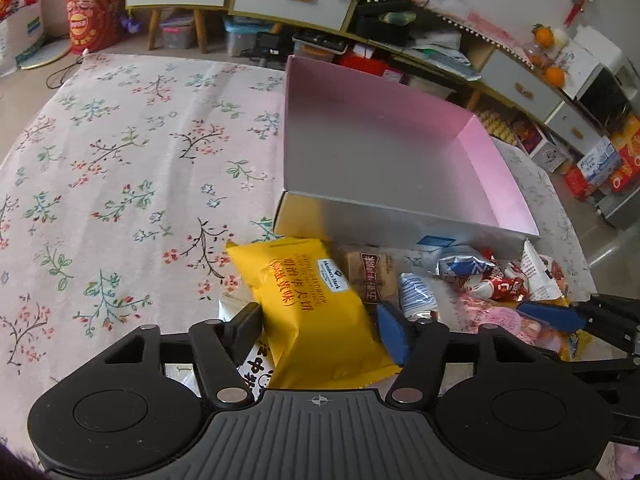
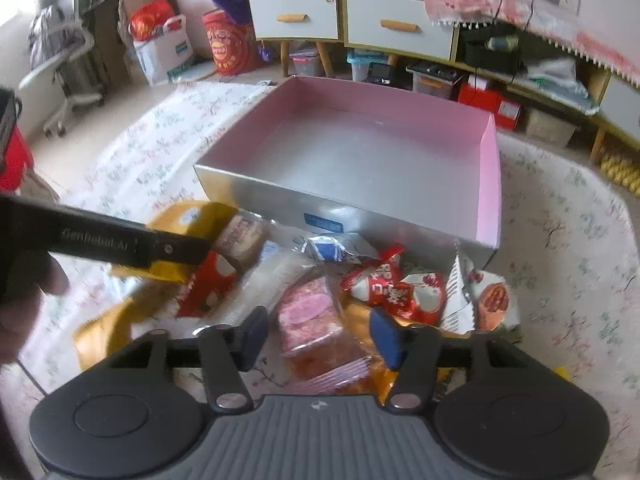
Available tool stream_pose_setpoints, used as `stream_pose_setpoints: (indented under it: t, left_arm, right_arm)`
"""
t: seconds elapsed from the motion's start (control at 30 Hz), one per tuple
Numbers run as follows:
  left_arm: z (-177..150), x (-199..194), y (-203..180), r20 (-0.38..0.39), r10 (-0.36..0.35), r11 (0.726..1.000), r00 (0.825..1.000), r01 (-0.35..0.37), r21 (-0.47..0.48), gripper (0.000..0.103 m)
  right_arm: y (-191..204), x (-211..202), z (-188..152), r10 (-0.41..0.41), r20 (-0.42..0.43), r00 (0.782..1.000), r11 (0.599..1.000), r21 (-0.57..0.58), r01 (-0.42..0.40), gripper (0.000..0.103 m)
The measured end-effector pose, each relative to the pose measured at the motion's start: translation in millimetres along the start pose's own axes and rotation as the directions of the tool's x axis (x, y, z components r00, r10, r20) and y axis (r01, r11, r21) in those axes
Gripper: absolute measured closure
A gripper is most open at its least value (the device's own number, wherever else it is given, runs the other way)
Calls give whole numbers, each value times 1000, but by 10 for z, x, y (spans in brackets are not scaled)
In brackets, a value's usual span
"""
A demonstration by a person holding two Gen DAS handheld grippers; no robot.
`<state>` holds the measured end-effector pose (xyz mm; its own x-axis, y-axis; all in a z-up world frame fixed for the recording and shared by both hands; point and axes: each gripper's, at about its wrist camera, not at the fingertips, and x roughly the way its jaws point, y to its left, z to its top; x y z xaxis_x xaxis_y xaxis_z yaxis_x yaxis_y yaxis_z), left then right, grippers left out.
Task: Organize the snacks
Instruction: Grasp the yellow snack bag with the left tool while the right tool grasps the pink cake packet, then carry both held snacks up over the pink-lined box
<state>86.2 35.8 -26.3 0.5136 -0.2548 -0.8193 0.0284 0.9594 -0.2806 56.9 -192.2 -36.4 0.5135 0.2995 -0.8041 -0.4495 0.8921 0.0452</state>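
A yellow snack packet [image 1: 316,304] lies on top of the pile in front of the box, and my left gripper [image 1: 320,332] is shut on it, its pads [image 1: 394,336] against both long edges. In the right wrist view my right gripper [image 2: 320,338] stands open around a pink-topped packet [image 2: 310,312]; a small gap shows at its left finger. An open silver box [image 1: 400,216] with a pink inside holds nothing. The pile [image 2: 384,284] of red, blue and white wrapped snacks lies against the box's [image 2: 280,196] front wall.
A floral cloth [image 1: 120,184] covers the table. A hand [image 2: 24,304] holds the left gripper's black body [image 2: 120,240] at the left of the right wrist view. Cabinets with drawers [image 2: 296,16], storage boxes and bags stand behind the table.
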Motion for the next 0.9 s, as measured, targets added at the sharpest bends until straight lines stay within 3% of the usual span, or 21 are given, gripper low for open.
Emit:
stream_pose_setpoints:
  t: [0.1,0.2,0.37,0.6,0.9]
  left_arm:
    - [-17,-11,-3,1,8,1000,1000,-8,9,50]
    - [-24,-28,-13,2,12,1000,1000,-12,14,54]
    - [-28,-74,25,12,17,1000,1000,-17,-10,62]
    - [-13,-171,35,24,-2,1000,1000,3,-8,67]
    - [-15,-388,23,69,-38,999,997,38,-1,68]
  right_arm:
    - [25,7,-11,-12,-2,1000,1000,-18,12,74]
    - [71,20,-20,-5,-7,1000,999,-39,4,87]
    - [135,12,-29,-25,-6,1000,998,-50,24,88]
    - [49,-72,-7,0,-1,1000,999,37,0,88]
    - [-60,-321,43,49,75,996,990,131,-58,88]
